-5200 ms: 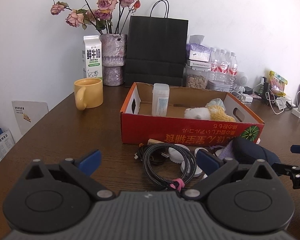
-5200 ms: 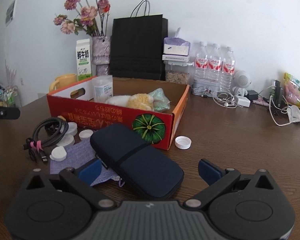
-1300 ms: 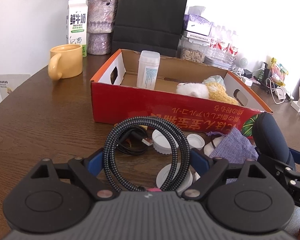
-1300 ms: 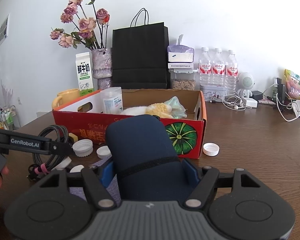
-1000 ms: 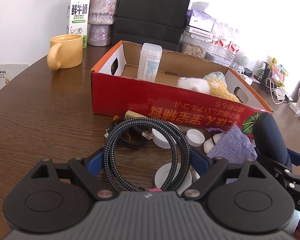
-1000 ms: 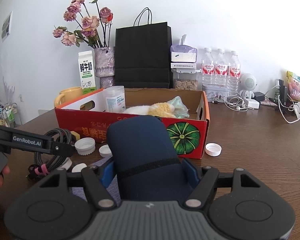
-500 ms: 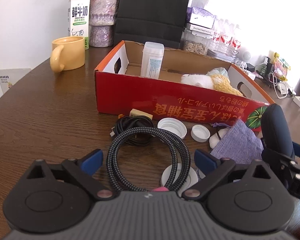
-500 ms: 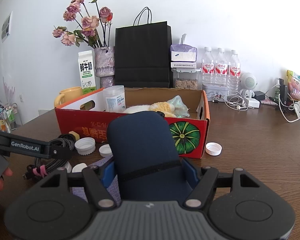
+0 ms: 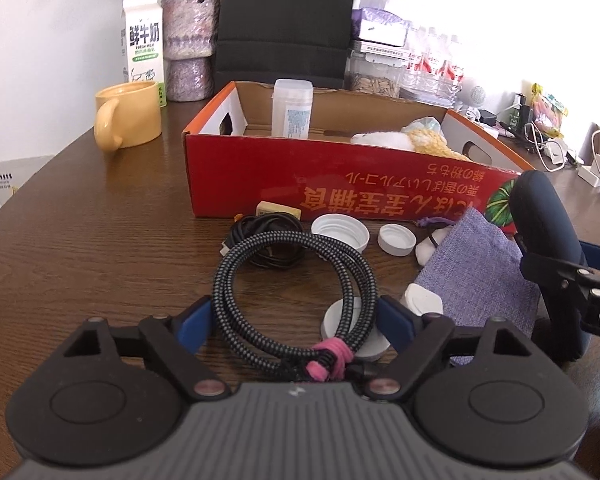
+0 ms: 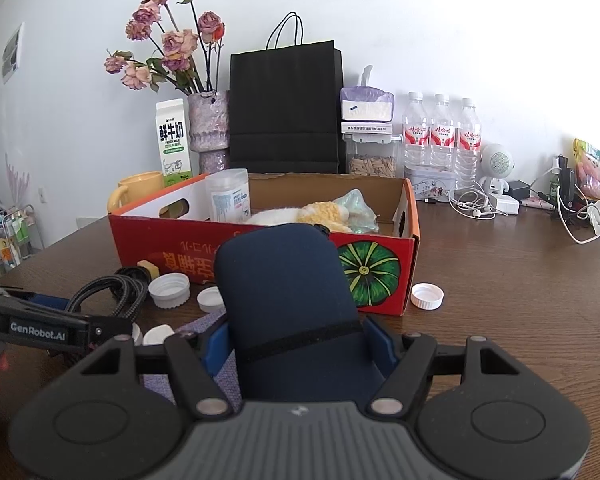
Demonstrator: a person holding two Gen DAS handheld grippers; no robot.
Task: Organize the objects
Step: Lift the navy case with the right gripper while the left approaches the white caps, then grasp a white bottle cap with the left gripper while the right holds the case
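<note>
Left tongs [image 9: 294, 316] reclosed on the braided cable coil [image 9: 296, 280], released half a second ago, low over the desk [image 9: 80, 240]. Right tongs [image 10: 296, 344] clamped on the navy pouch [image 10: 288, 292], raised before the red cardboard box [image 10: 380, 268]. Likely both boxward next.

Brown wood table [image 9: 100, 240]. Yellow mug [image 9: 128, 120] at back left, milk carton [image 10: 173, 142] just behind. Purple vase [image 10: 210, 132] with dried pink flowers [image 10: 168, 44] beside carton. Black paper bag [image 10: 286, 108] by wall. Three water bottles [image 10: 442, 132] further right. White cables [image 10: 472, 204] near bottles.
</note>
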